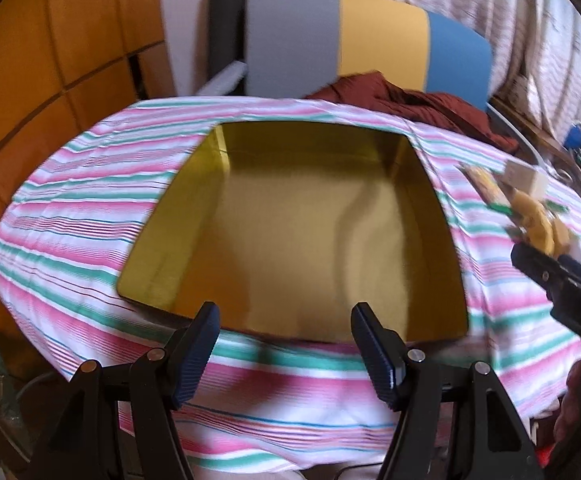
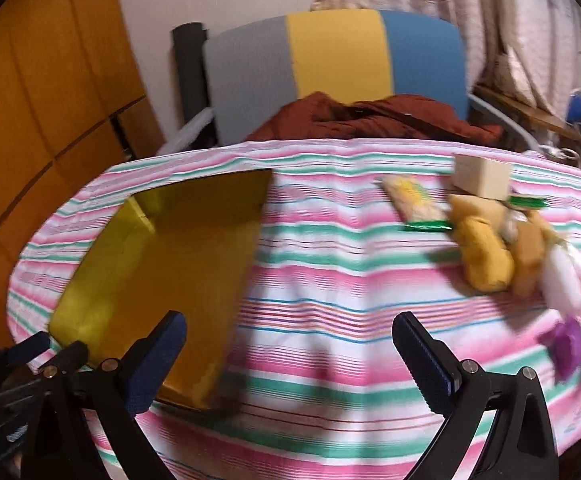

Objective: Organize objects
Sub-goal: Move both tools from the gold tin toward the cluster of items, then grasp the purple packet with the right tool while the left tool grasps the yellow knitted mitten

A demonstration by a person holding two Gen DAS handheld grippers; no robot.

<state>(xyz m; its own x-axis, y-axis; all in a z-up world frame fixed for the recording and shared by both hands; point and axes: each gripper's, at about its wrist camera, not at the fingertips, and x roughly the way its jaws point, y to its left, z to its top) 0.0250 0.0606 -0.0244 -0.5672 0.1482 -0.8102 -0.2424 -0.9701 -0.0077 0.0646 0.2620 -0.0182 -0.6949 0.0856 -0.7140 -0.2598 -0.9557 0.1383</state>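
Note:
An empty gold tin box point(image 1: 290, 232) lies open on the striped tablecloth point(image 1: 70, 208), straight ahead of my left gripper point(image 1: 285, 320), which hangs open over the box's near rim with nothing between its fingers. In the right wrist view the box point(image 2: 162, 264) is at the left. My right gripper point(image 2: 289, 320) stands wide open over bare cloth, holding nothing. To its right lie a beige block point(image 2: 480, 178), a snack packet point(image 2: 414, 204), yellow plush pieces point(image 2: 482, 248), a white soft item point(image 2: 562, 280) and a purple item point(image 2: 566, 344).
Behind the table stands a chair point(image 2: 330, 56) with a grey, yellow and blue back and a dark red cloth point(image 2: 370, 118) on its seat. A wooden cabinet point(image 1: 50, 60) is at the left and curtains point(image 2: 490, 8) at the right. The table's near edge lies just below both grippers.

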